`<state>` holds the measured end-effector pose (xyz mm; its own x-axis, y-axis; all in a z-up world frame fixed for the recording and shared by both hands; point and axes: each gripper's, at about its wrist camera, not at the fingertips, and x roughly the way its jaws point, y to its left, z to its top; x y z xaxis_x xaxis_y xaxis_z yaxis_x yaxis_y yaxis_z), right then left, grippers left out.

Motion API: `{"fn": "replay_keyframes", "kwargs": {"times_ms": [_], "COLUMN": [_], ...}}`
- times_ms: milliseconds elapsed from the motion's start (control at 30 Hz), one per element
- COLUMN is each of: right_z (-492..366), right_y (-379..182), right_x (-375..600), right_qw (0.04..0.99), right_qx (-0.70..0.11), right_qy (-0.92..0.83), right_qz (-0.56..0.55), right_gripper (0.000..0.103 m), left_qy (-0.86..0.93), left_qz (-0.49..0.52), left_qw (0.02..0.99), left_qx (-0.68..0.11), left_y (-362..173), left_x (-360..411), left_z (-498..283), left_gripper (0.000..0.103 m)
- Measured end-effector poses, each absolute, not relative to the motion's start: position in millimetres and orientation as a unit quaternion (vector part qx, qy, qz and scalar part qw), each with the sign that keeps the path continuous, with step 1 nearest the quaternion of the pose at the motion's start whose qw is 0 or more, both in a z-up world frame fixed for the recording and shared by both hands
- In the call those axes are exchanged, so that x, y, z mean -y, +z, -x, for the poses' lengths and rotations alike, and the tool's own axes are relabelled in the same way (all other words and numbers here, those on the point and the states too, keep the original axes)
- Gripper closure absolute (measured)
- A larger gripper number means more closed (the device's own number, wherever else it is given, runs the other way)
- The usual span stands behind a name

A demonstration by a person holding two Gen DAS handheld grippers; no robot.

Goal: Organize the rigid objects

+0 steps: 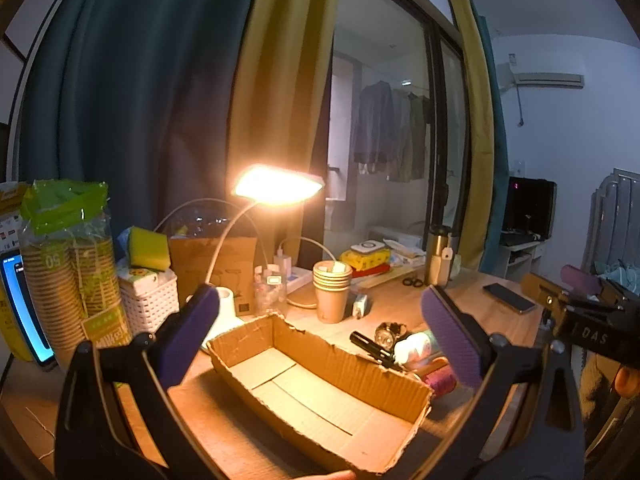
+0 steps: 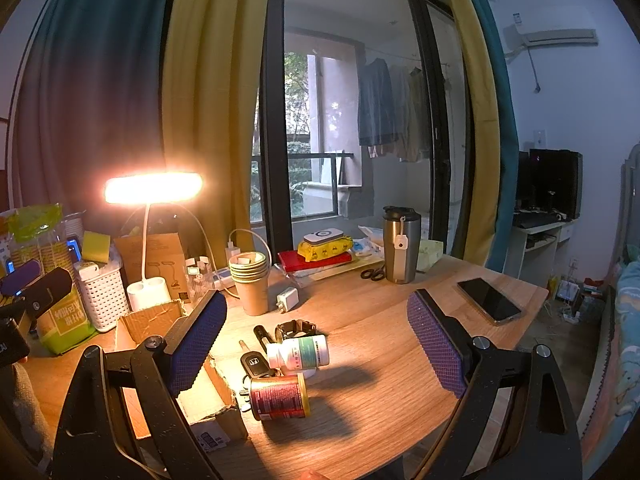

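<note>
Nothing sorted yet, by the look of it. Left gripper spread wide, empty, hovering over the cardboard box; box interior bare, only flap seams showing. Right gripper also wide apart, empty, poised above the cluster of loose items on the surface.

Nearest in the right wrist view: red can lying on its side, just right of the box's torn edge. Behind it, touching or nearly so, car key and white pill bottle, also on its side. Then a black pen-like stick and a wristwatch. All five outside the box, so whole task probably left.

Farther back: paper cup stack, white charger plug, phone, steel tumbler, lamp. Unclear whether any of these count.

Hard to tell: box's near-right corner cut off behind the gripper in both views; keyring under the can hidden; lamp glare washes out items around the white basket.
</note>
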<state>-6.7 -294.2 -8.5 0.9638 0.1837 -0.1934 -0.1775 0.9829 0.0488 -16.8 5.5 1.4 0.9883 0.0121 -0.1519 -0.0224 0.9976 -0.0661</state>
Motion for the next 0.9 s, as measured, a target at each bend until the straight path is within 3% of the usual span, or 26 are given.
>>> {"fn": "replay_keyframes", "kwargs": {"times_ms": [900], "right_z": [6.5], "right_y": [-9.5], "right_x": [294.6], "right_qw": [0.99], "right_qx": [-0.102], "right_qy": [0.092], "right_qz": [-0.015], "right_gripper": [0.009], "left_qy": [0.009], "left_qz": [0.029], "left_qw": [0.996], "left_qx": [-0.079], "left_y": [1.9], "left_x": [-0.6], "left_z": [20.6], "left_gripper": [0.001]}}
